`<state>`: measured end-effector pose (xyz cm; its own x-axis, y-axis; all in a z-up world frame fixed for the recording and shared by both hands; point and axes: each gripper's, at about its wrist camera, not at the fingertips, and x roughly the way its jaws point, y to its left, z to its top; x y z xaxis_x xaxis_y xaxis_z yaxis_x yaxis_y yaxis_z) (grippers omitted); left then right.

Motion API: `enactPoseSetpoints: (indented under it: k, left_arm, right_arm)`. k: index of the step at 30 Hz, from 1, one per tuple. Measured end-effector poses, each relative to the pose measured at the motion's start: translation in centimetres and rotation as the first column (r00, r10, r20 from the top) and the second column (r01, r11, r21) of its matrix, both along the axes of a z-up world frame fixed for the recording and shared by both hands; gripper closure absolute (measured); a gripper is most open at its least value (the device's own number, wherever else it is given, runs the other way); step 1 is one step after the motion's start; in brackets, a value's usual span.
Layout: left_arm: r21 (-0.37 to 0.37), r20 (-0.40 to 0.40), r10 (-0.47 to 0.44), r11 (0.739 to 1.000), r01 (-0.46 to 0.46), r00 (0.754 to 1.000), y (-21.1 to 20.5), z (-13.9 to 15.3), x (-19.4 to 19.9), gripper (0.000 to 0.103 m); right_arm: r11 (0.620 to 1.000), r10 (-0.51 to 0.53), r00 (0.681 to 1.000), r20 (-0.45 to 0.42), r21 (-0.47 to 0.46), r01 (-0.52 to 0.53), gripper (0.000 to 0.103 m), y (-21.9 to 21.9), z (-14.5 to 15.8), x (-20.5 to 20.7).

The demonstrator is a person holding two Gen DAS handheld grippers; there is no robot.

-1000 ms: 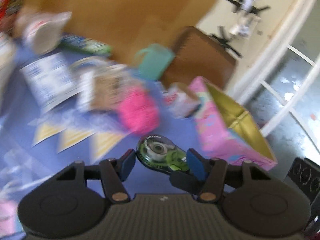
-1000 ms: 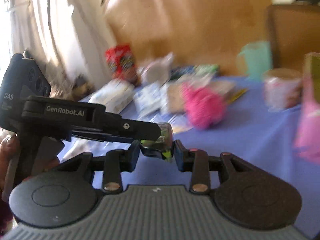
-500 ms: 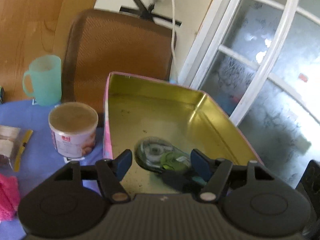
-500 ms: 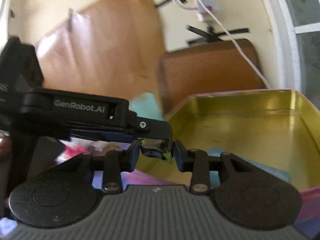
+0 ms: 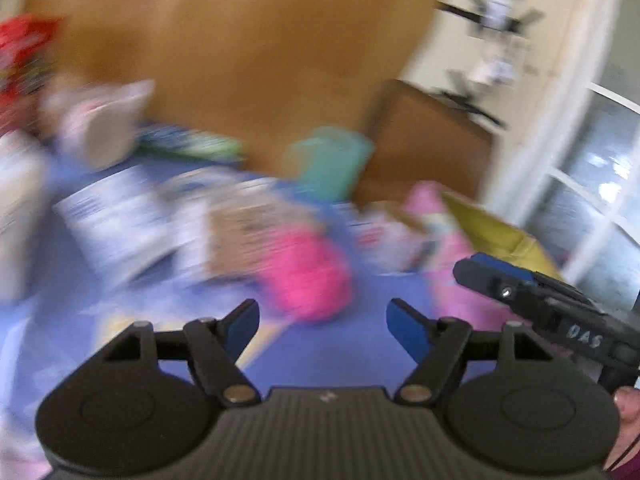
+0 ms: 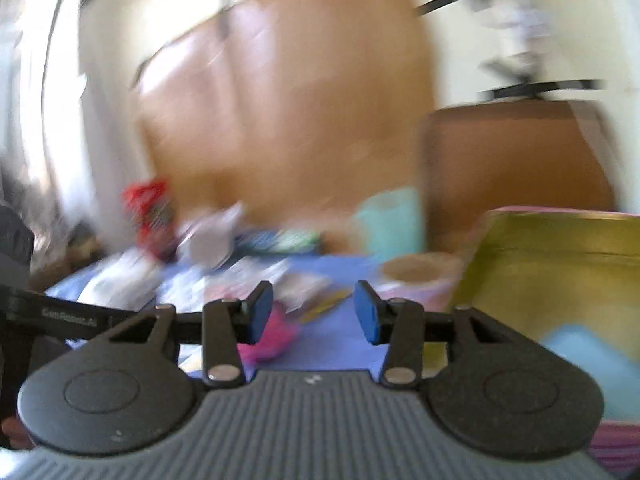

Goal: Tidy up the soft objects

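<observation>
Both views are blurred by motion. My left gripper [image 5: 322,322] hangs over the blue tablecloth [image 5: 320,356], jaws opening, nothing between them. A fluffy pink soft object [image 5: 308,280] lies just beyond its fingertips. To the right stands the pink box with a gold inside [image 5: 492,232]. My right gripper [image 6: 314,312] is also opening and empty, with the same pink soft object [image 6: 276,336] low behind its left finger. The gold-lined box [image 6: 560,272] stands open at the right, something light blue [image 6: 588,364] inside it. The right gripper's arm [image 5: 560,312] shows at the left view's right edge.
A teal mug [image 5: 332,160], a round tub with a brown lid [image 6: 420,272], white packets [image 5: 116,216], a red snack bag [image 6: 150,208] and a green packet [image 5: 192,144] crowd the table's far side. A brown chair back [image 6: 516,160] and wooden board [image 5: 240,40] stand behind.
The green tape dispenser that both grippers held is gone from both jaws. Both grippers have opened and swung from over the gold-lined box back left toward the cluttered table.
</observation>
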<state>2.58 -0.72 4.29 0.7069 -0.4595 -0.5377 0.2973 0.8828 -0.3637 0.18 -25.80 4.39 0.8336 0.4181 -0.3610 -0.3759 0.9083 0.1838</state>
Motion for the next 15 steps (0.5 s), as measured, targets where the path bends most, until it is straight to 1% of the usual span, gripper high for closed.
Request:
enactPoseSetpoints:
  k: [1,2,3,4,5,6,7,8,10,11,13,15]
  left_arm:
    - [-0.009,-0.016,0.031,0.999,-0.031,0.999,1.6,-0.5,-0.3,0.031]
    - [-0.017,-0.028,0.061,0.998,-0.061,0.998,3.3,-0.9,-0.5,0.031]
    - [-0.023,-0.036,0.087,0.996,-0.087,0.996,4.5,-1.3,-0.7,0.031]
    - [-0.031,-0.041,0.105,0.994,-0.106,0.994,5.5,-1.5,-0.9,0.031]
    - [-0.044,-0.047,0.117,0.992,-0.119,0.992,6.3,-1.6,-1.0,0.031]
    - [-0.061,-0.052,0.122,0.99,-0.125,0.991,6.9,-1.7,-1.0,0.031]
    - [-0.076,-0.052,0.12,0.989,-0.124,0.991,7.2,-1.6,-1.0,0.031]
    - [-0.092,-0.045,0.112,0.989,-0.116,0.993,7.4,-1.4,-1.2,0.031]
    - [-0.112,-0.024,0.083,0.99,-0.085,0.996,7.3,-1.1,-1.5,0.031]
    - [-0.119,-0.02,0.066,0.991,-0.068,0.998,6.9,-1.0,-1.6,0.03]
    - [-0.145,-0.028,0.012,0.989,-0.016,1.0,6.3,-1.1,-1.8,0.025]
    - [-0.177,-0.038,-0.043,0.984,0.036,0.998,5.3,-1.3,-2.1,0.025]
  right_arm:
    - [1.0,0.019,0.999,-0.027,-0.024,-0.02,0.052,1.4,-0.7,1.0]
    - [0.998,0.037,0.998,-0.057,-0.046,-0.04,0.047,2.9,-1.7,2.3]
    - [0.997,0.043,0.995,-0.089,-0.066,-0.049,0.036,4.0,-2.5,3.6]
    - [0.994,0.039,0.992,-0.124,-0.092,-0.051,0.031,5.1,-3.5,5.1]
    - [0.993,0.034,0.989,-0.142,-0.107,-0.05,0.032,5.9,-4.2,6.1]
    - [0.992,0.039,0.986,-0.159,-0.111,-0.057,0.045,6.4,-4.8,6.6]
    - [0.992,0.037,0.983,-0.18,-0.116,-0.059,0.053,6.9,-5.1,7.0]
    - [0.992,0.035,0.984,-0.177,-0.11,-0.055,0.054,7.0,-4.8,6.5]
    - [0.99,0.085,0.983,-0.163,-0.101,-0.102,0.055,7.9,-3.5,4.5]
    - [0.984,0.095,0.986,-0.138,-0.136,-0.114,0.055,8.4,-3.0,3.2]
    - [0.962,0.127,0.989,-0.081,-0.232,-0.142,0.054,9.5,-2.3,0.5]
    - [0.942,0.179,0.981,-0.07,-0.275,-0.192,0.054,10.1,-2.3,-1.9]
